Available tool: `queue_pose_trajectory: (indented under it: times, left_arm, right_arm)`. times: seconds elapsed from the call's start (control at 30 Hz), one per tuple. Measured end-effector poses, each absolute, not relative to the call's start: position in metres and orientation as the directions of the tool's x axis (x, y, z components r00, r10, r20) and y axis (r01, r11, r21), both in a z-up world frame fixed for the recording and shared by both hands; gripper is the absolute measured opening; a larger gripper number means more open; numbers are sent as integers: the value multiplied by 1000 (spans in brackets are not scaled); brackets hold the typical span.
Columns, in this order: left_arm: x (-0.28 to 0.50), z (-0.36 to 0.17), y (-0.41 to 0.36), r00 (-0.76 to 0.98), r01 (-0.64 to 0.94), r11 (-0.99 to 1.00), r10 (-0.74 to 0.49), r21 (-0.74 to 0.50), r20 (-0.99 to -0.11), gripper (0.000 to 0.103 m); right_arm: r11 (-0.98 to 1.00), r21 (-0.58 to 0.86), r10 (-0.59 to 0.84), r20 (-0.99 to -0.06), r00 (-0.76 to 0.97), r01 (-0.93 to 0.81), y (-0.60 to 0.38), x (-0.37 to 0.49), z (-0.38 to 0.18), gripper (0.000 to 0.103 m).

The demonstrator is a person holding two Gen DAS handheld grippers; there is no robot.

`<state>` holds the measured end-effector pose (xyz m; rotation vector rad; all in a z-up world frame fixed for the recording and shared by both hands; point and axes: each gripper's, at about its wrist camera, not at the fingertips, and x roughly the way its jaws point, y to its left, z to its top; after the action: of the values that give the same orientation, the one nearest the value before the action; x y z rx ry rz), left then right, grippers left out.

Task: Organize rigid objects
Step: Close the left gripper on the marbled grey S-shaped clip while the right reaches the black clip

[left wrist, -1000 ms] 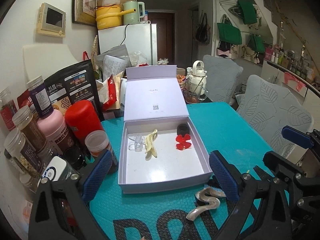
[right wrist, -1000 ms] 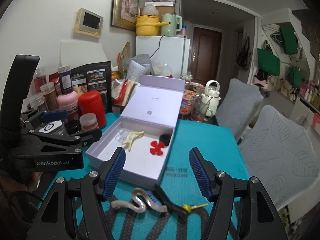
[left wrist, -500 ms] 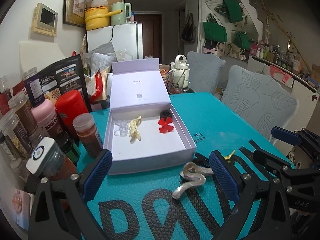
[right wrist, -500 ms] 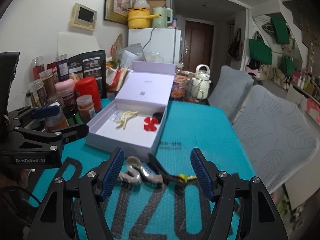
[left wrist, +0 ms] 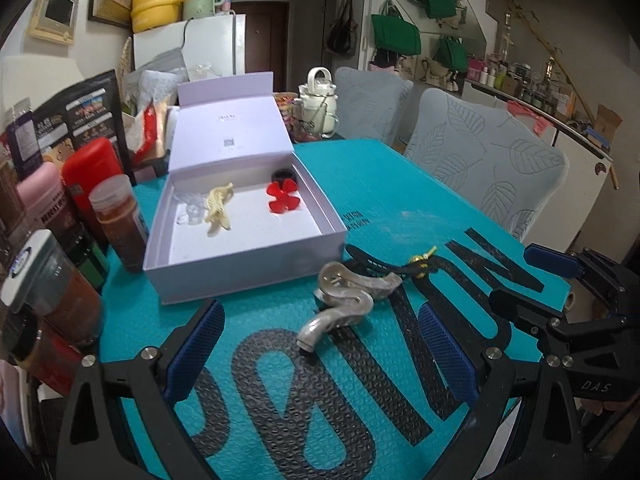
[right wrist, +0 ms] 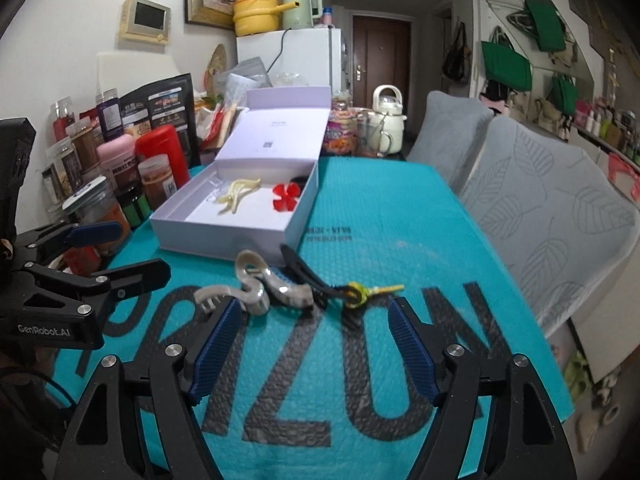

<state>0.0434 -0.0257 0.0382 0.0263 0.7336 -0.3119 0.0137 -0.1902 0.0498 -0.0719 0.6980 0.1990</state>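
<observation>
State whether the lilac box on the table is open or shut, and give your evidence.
Open. The lilac box has its hinged lid tilted back, exposing the red flower clip and cream clip lying inside.

A teal mat [right wrist: 384, 216] with large black letters covers the desk. Along its left edge stand jars and bottles: a red canister [right wrist: 162, 152], a pink bottle [right wrist: 116, 158] and a spice jar [left wrist: 118, 224]. At the far end sit a cream kettle [right wrist: 386, 120] and a white fridge [right wrist: 296, 56] with a yellow pot [right wrist: 256, 16] on top. Two grey leaf-patterned chairs [right wrist: 548, 216] line the right side; green bags [right wrist: 506, 66] hang on the wall beyond.
</observation>
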Motion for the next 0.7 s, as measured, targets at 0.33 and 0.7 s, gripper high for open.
queue_pose_trajectory:
  times: [0.33, 0.7]
  left_arm:
    - [58, 14, -27, 673, 338, 934, -323, -112, -665, 99]
    - [96, -15, -49, 573, 451, 886, -383, -112, -724, 99]
  right_arm:
    - [981, 29, 160, -681, 715, -192, -193, 20, 16, 78]
    - [985, 52, 151, -705, 693, -162, -205, 38, -8, 78]
